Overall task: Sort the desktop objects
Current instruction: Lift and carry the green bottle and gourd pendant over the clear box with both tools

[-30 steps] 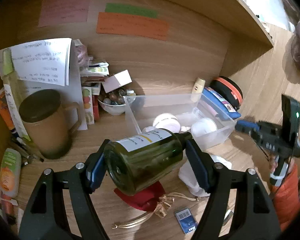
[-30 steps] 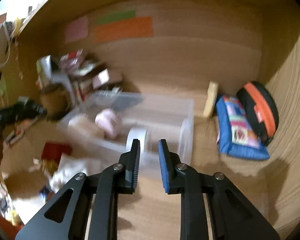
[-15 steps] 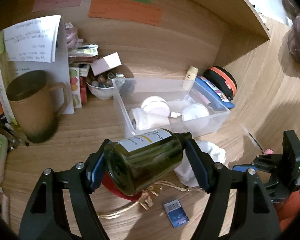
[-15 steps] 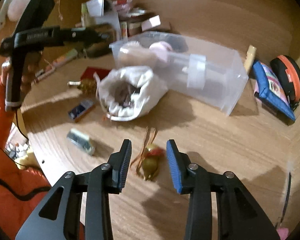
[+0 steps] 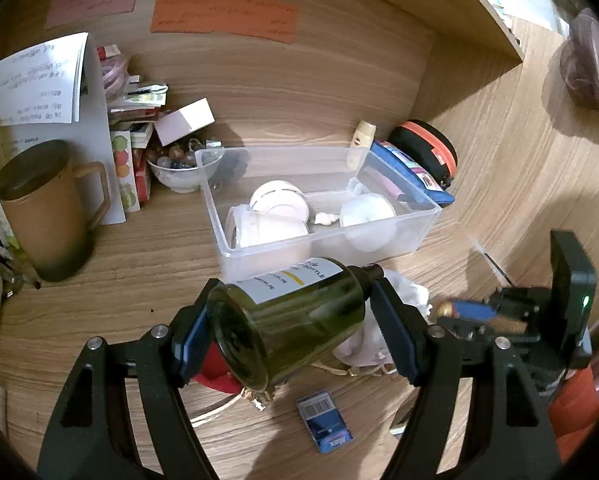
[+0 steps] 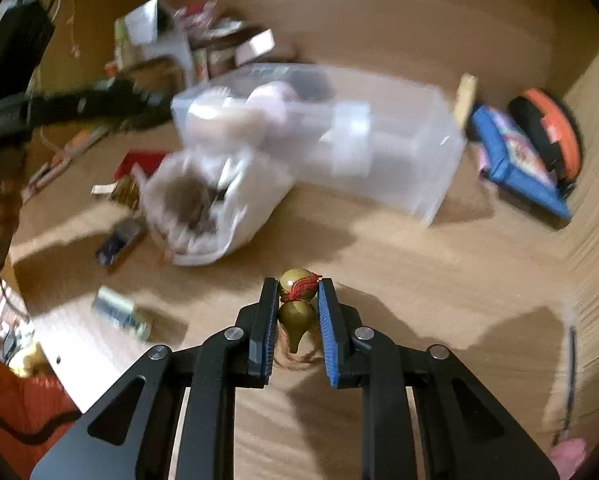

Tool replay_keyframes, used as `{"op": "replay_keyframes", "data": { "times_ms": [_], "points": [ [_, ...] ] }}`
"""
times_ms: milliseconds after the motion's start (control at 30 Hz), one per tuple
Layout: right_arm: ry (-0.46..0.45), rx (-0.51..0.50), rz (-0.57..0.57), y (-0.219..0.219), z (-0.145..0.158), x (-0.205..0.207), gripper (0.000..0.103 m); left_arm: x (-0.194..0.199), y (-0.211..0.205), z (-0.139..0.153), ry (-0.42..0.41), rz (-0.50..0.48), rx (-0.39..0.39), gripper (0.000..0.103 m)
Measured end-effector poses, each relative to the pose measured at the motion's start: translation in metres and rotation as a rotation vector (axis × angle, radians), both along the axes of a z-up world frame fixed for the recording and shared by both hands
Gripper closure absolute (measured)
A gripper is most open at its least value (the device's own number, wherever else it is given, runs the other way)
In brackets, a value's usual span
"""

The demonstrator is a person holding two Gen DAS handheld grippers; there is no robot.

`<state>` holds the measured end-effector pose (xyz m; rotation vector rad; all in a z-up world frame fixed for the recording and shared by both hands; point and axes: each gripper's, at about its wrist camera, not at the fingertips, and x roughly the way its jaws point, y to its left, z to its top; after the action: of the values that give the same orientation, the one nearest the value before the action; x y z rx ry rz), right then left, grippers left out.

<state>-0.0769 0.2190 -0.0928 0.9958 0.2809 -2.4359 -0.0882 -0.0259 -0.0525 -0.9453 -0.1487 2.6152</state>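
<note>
My left gripper (image 5: 291, 332) is shut on a dark green glass bottle (image 5: 287, 320) with a white label, held on its side above the desk, just short of the clear plastic bin (image 5: 223, 240). The bin holds several white round items (image 5: 279, 204). My right gripper (image 6: 298, 300) is shut on a small gold gourd ornament (image 6: 297, 296) with red thread, low over the wooden desk. It also shows in the left wrist view (image 5: 465, 310) at the right. The bin (image 6: 439, 160) lies beyond the gourd, blurred.
A white drawstring pouch (image 6: 215, 200), a red pouch (image 5: 215, 372), a blue card (image 5: 325, 420) and a small tube (image 6: 121, 312) lie on the desk. A brown mug (image 5: 47, 212), a bowl of beads (image 5: 183, 168), boxes, a blue case (image 5: 411, 176) and an orange-black case (image 5: 427, 148) stand around the bin.
My right gripper swung down to the gold gourd on the desk and closed on it. My left gripper, still holding the bottle, drew back a little from the bin.
</note>
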Motion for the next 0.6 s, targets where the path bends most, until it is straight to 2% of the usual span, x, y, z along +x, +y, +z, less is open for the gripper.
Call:
{"op": "replay_keyframes", "data": {
  "times_ms": [267, 600],
  "points": [
    [0.139, -0.052, -0.112, 0.017, 0.039, -0.019, 0.085, -0.003, 0.002, 0.011, 0.027, 0.000, 0.007, 0.029],
    [0.217, -0.104, -0.148, 0.020, 0.065, -0.046, 0.085, -0.015, -0.001, 0.020, 0.038, 0.017, 0.033, 0.029]
  ]
}}
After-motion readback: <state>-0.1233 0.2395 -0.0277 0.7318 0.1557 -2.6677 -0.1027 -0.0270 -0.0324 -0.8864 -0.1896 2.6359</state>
